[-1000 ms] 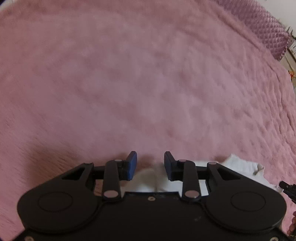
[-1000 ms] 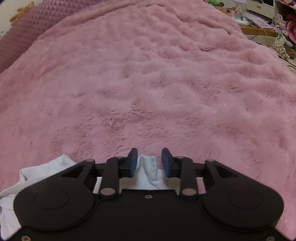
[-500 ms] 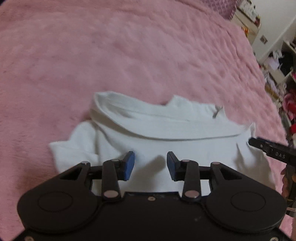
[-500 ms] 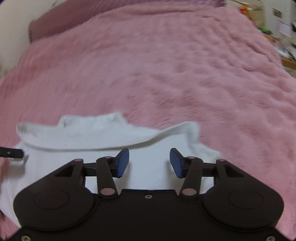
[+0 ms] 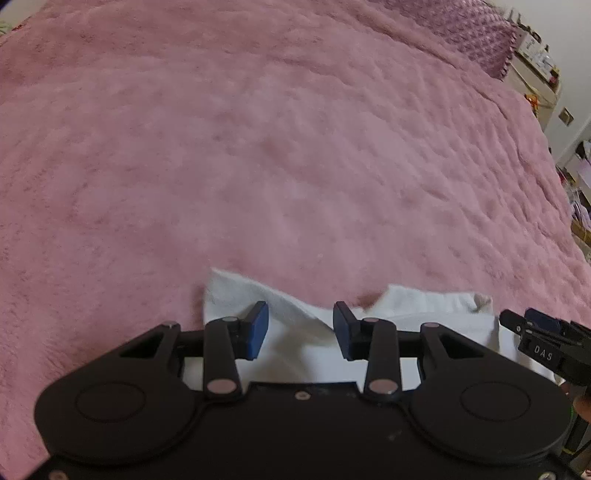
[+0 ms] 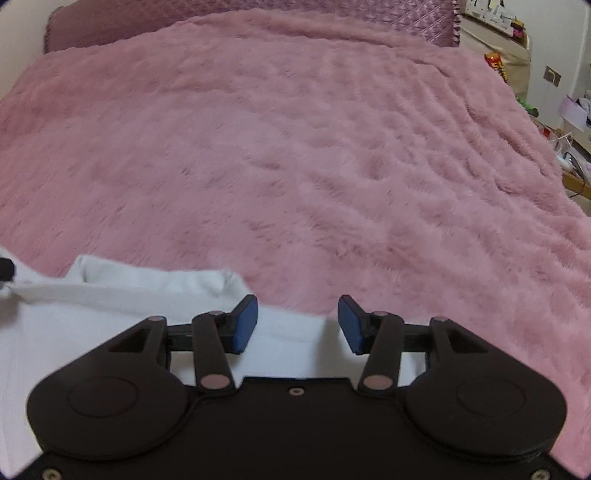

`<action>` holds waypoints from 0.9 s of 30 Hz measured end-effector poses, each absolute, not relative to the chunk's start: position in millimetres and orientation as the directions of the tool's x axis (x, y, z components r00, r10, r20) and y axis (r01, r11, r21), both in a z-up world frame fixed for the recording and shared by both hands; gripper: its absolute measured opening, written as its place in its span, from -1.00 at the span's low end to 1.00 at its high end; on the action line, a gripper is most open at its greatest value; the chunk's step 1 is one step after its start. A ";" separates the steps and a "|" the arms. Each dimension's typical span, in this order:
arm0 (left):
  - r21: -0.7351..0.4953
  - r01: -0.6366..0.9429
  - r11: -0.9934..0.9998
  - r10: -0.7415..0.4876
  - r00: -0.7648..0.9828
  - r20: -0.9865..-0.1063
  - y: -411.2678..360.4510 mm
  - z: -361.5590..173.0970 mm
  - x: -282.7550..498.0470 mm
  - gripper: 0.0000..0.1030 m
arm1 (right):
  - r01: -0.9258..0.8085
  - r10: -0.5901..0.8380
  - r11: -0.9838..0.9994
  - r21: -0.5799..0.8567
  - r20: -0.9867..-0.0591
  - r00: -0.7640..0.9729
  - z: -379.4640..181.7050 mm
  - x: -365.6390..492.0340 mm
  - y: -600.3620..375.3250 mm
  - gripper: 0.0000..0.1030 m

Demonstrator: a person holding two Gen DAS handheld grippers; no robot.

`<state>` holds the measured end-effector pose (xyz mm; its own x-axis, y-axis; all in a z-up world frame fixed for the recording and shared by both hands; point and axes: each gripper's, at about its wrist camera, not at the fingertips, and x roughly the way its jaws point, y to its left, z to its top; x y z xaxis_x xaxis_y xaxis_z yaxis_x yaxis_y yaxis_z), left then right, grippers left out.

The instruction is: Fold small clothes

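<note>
A small white garment (image 5: 236, 295) lies on the pink fluffy blanket (image 5: 295, 147), partly hidden under both gripper bodies. My left gripper (image 5: 299, 330) hangs open just above its near left part; a raised crease of cloth shows in the gap, and the blue pads do not press on it. In the right wrist view the garment (image 6: 129, 295) spreads to the lower left with a folded band along its far edge. My right gripper (image 6: 297, 323) stands open over the garment's right edge, holding nothing. Its tip (image 5: 524, 321) also shows at the right of the left wrist view.
The blanket (image 6: 332, 147) stretches far ahead of both grippers. A purple quilted pillow (image 6: 258, 22) lies along the bed's far end. Furniture and clutter (image 6: 569, 110) stand off the bed's right side.
A second ago a fold of white cloth sat between the right gripper's narrower jaws; they have since widened and let it go. Both views have swung, and the garment now lies flatter on the blanket.
</note>
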<state>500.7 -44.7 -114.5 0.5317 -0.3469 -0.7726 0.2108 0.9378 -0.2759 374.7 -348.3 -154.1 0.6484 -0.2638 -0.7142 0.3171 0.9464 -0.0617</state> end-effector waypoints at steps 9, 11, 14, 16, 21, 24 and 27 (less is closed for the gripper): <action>-0.217 0.364 0.906 -0.388 0.509 -0.768 -49.0 -99.4 430.1 -0.17 | 0.303 -0.205 0.953 0.014 -0.709 0.675 -127.7 312.8 -338.5 -0.02; -0.177 0.365 0.914 -0.363 0.538 -0.761 -41.5 -101.5 397.8 -0.12 | 0.312 -0.191 0.949 0.049 -0.699 0.689 -123.6 280.1 -343.1 0.06; -0.184 0.331 0.926 -0.348 0.551 -0.758 -14.2 -109.0 356.5 -0.07 | 0.331 -0.173 0.938 0.104 -0.687 0.706 -121.5 226.5 -355.5 0.24; -0.202 0.289 0.936 -0.335 0.547 -0.767 7.4 -118.9 339.5 -0.07 | 0.341 -0.181 0.934 0.101 -0.691 0.700 -123.9 198.7 -365.0 0.24; -0.252 0.245 0.936 -0.346 0.511 -0.787 43.1 -135.7 322.2 -0.08 | 0.334 -0.169 0.938 0.092 -0.719 0.674 -133.8 151.7 -379.7 0.26; -0.310 0.270 0.912 -0.406 0.471 -0.783 44.7 -141.0 315.5 -0.07 | 0.321 -0.131 0.939 0.123 -0.736 0.665 -143.0 141.6 -382.6 0.26; -0.315 0.294 0.902 -0.421 0.448 -0.789 41.6 -146.0 309.5 -0.07 | 0.295 -0.115 0.947 0.129 -0.721 0.684 -147.3 132.5 -379.8 0.26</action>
<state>309.5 41.6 -146.0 0.4479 -0.4210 -0.7887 0.2940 0.9025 -0.3148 132.5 -379.8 -147.3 0.6837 -0.1151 -0.7206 0.2952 0.9467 0.1289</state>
